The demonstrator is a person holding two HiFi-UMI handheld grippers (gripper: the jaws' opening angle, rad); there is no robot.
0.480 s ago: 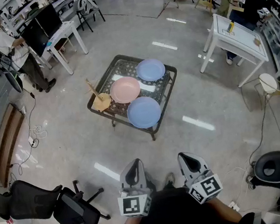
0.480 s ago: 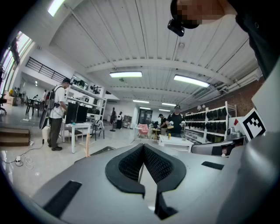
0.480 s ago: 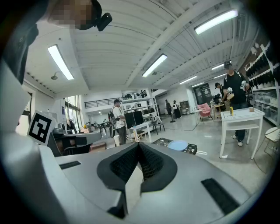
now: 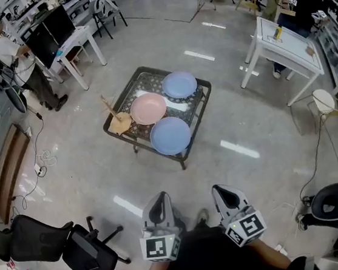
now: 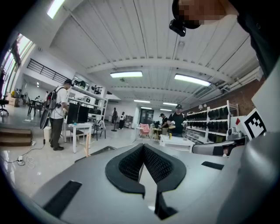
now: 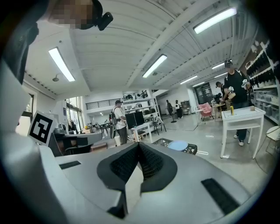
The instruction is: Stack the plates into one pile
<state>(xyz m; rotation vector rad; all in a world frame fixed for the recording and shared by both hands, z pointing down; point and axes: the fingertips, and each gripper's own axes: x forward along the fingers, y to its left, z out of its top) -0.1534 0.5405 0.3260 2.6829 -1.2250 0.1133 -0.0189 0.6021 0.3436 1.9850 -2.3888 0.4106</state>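
— Plates, where are they lying?
— Three round, smooth ones, unstacked on the low black mesh table [image 4: 131, 87] at the centre of the head view. The pink plate [image 4: 148, 108] is in the middle, the upper blue plate [image 4: 179, 85] to its upper right and the lower blue plate [image 4: 170, 135] to its lower right. A tan wooden piece [image 4: 118, 120] sits at the table's left edge.
— And the grippers?
— The left gripper [image 4: 159, 197] and right gripper [image 4: 220, 189] are grey with ribbed black pads [image 5: 129, 165]. Both are pinched together on nothing, at the bottom edge. Glossy floor [image 4: 180, 179] lies between them and the table, and a black office chair [image 4: 54, 243] stands at lower left.
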